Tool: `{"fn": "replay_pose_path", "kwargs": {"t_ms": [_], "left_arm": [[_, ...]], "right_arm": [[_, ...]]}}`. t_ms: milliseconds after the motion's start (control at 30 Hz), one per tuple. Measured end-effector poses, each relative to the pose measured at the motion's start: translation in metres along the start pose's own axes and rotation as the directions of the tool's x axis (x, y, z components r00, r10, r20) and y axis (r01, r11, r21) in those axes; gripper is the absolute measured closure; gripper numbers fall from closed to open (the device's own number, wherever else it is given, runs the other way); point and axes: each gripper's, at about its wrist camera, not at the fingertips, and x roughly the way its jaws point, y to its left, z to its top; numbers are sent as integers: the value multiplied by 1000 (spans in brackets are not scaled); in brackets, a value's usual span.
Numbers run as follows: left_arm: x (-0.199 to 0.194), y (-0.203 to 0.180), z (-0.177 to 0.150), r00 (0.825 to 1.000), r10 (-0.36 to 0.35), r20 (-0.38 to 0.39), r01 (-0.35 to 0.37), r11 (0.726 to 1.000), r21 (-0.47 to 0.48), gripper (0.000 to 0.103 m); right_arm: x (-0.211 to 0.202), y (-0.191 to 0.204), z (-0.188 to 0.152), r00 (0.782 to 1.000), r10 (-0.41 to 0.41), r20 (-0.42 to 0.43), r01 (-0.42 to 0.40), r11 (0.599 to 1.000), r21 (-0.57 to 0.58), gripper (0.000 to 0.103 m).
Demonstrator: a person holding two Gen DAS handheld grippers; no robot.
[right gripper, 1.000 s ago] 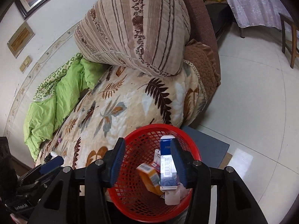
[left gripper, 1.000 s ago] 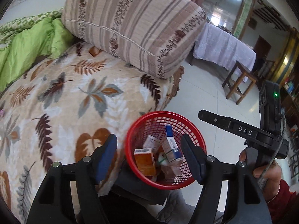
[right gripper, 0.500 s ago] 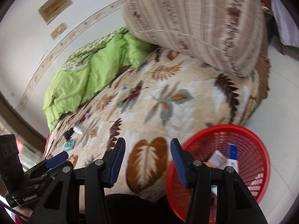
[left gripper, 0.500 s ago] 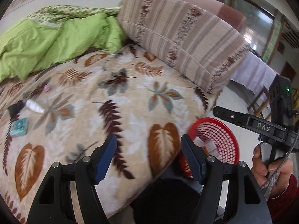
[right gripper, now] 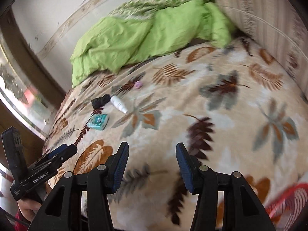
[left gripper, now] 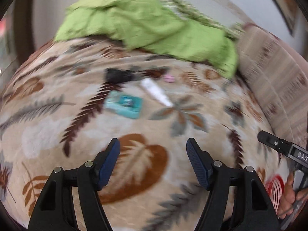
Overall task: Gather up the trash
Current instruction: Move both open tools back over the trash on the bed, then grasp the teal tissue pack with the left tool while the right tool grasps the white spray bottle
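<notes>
On the leaf-patterned bedspread (left gripper: 134, 134) lie a teal packet (left gripper: 124, 105) (right gripper: 98, 122), a white bottle (left gripper: 156, 92) (right gripper: 119, 104), a black bundle (left gripper: 115, 76) (right gripper: 100, 101) and a small pink piece (left gripper: 169, 79) (right gripper: 138, 84). My left gripper (left gripper: 153, 154) hovers open over the bedspread, well short of them, with nothing between its fingers. My right gripper (right gripper: 152, 159) is open and empty too, to the right of the items. The red mesh basket (right gripper: 288, 198) (left gripper: 274, 188) shows only as a rim at the lower right.
A crumpled green quilt (left gripper: 150, 23) (right gripper: 146, 38) lies at the far side of the bed. A striped pillow (left gripper: 275, 80) (right gripper: 265, 9) stands at the right. The other gripper and a hand show at each view's edge (left gripper: 286, 150) (right gripper: 38, 169). A window frame (right gripper: 23, 88) runs along the left.
Both views have swung left, away from the red basket and the pillow, onto the middle of the bed. The small items have come closer and nearer the centre. Both grippers stay open and empty.
</notes>
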Motion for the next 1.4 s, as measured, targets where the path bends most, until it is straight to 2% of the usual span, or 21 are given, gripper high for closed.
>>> {"fn": "replay_pose_path", "kwargs": {"t_ms": [100, 200, 300, 433, 633, 667, 700, 767, 867, 967, 1067, 1133, 1167, 1267, 1333, 1400], "left_arm": [[24, 33, 10, 997, 73, -16, -75, 992, -106, 33], [42, 55, 15, 996, 90, -16, -91, 980, -175, 33], [52, 64, 14, 995, 101, -6, -100, 976, -195, 33], [63, 79, 12, 996, 81, -28, -85, 969, -233, 33], [65, 81, 14, 997, 72, -17, -74, 969, -236, 33], [65, 81, 15, 997, 74, -14, -75, 969, -235, 33], [65, 81, 15, 997, 77, -10, -77, 969, -233, 33], [63, 81, 17, 997, 79, 2, -77, 969, -236, 33], [60, 85, 19, 996, 86, 15, -79, 965, -251, 33], [58, 89, 19, 995, 94, 21, -86, 961, -264, 33], [52, 94, 19, 993, 108, 43, -91, 956, -280, 33], [51, 97, 21, 990, 131, 53, -111, 954, -279, 33], [52, 97, 22, 991, 127, 50, -108, 954, -278, 33], [66, 91, 26, 992, 124, 16, -116, 962, -249, 33], [77, 81, 28, 990, 138, 0, -135, 969, -206, 33], [88, 70, 33, 979, 206, -6, -204, 968, -145, 33]], "right_arm": [[45, 31, 24, 999, 23, -27, -25, 996, -85, 49], [99, 59, 45, 996, 49, -76, -59, 990, -130, 49], [156, 83, 63, 993, 28, -114, -49, 980, -191, 49], [208, 101, 78, 990, -13, -142, -26, 964, -264, 49], [256, 110, 88, 985, -75, -158, 18, 941, -337, 52], [260, 109, 88, 984, -72, -162, 14, 942, -335, 65], [263, 108, 89, 983, -67, -168, 9, 945, -328, 69], [262, 109, 86, 985, -57, -163, 2, 948, -318, 70], [257, 118, 74, 983, -5, -186, -55, 946, -318, 70], [251, 135, 52, 973, 55, -224, -134, 927, -351, 71], [240, 145, 31, 934, 177, -310, -271, 916, -296, 71], [228, 147, 20, 912, 231, -340, -328, 907, -264, 71], [223, 143, 16, 909, 242, -340, -333, 912, -239, 71], [198, 127, 10, 941, 213, -264, -268, 944, -193, 71], [184, 114, 7, 968, 147, -205, -182, 970, -160, 71], [173, 106, 5, 980, 111, -167, -134, 983, -129, 71]]}}
